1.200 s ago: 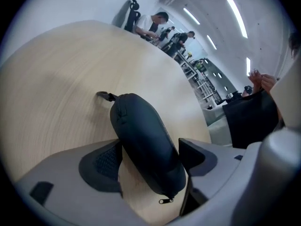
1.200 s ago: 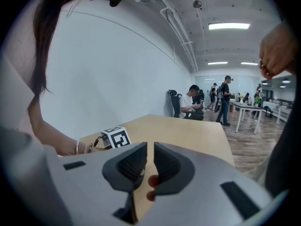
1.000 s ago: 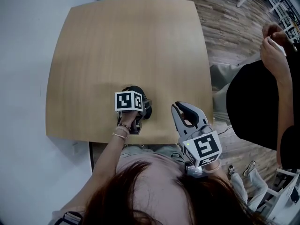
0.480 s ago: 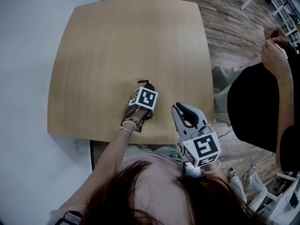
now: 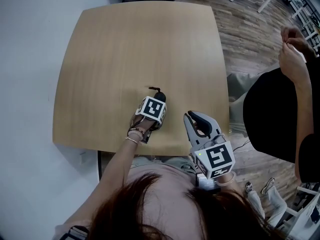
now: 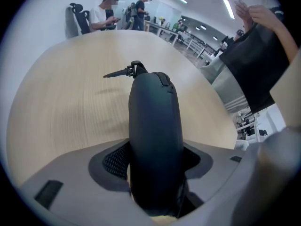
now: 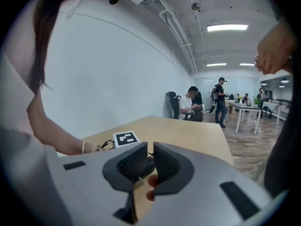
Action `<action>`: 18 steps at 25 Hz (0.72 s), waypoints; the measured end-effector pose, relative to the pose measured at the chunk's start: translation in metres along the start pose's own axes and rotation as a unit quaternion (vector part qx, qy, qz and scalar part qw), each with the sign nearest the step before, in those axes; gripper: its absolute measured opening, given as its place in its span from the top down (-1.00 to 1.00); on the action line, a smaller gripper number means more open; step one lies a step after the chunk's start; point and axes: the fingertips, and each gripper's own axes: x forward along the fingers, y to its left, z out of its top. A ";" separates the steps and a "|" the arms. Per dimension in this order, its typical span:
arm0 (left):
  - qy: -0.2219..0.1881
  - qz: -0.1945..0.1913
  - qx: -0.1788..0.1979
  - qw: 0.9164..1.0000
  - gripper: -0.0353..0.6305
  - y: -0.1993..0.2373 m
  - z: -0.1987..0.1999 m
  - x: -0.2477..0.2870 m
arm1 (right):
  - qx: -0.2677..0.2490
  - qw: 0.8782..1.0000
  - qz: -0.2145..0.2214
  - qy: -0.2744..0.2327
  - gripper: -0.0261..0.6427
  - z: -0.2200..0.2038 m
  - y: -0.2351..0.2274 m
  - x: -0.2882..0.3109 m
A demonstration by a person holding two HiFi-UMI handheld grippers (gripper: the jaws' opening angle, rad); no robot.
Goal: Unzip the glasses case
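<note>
Currently you are on the bracing step. Your left gripper (image 6: 153, 160) comes down steeply on the glasses case (image 6: 155, 121), which sits on the table (image 5: 125, 44) close to the table's near edge, about midway along it. The jaws have just been closing with the case between them. Both pads now look pressed to its sides, so I read the gripper as clamped on the case's near end. The zipper pull (image 6: 127, 71) sticks out at the case's far end, toward the table's middle, free and untouched. I see no gap along the seam, so by my judgement the unzipping itself has not begun. Your right gripper (image 7: 150, 159) hangs over the table's near right corner, its jaws drawn almost together with only a slit between them and nothing in it. As I judge it, the next move calls for you to bring that right gripper across the table to the pull. Part its jaws just enough to take the tab, pinch it, and draw it round the case's edge while the left stops the case sliding on the table. The tab is small and thin, so aim with care. Count: 1 glasses case, 1 zipper pull, 1 table, 2 grippers, 2 marker cubes (image 5: 152, 108) with 1 on each gripper, and 1 bystander (image 5: 275, 109) in dark clothes beside the table's right edge.
</note>
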 end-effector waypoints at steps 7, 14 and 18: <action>-0.073 -0.082 -0.085 0.990 0.04 -0.002 0.011 -0.029 | -0.004 1.000 0.001 -0.003 0.78 0.002 0.005 0.005; -0.192 -0.193 -0.181 0.945 0.04 -0.001 0.047 -0.097 | -0.010 1.000 0.007 -0.013 0.79 0.011 0.016 0.013; -0.250 -0.252 -0.219 0.909 0.04 0.002 0.063 -0.135 | -0.012 1.000 0.011 -0.017 0.79 0.015 0.022 0.017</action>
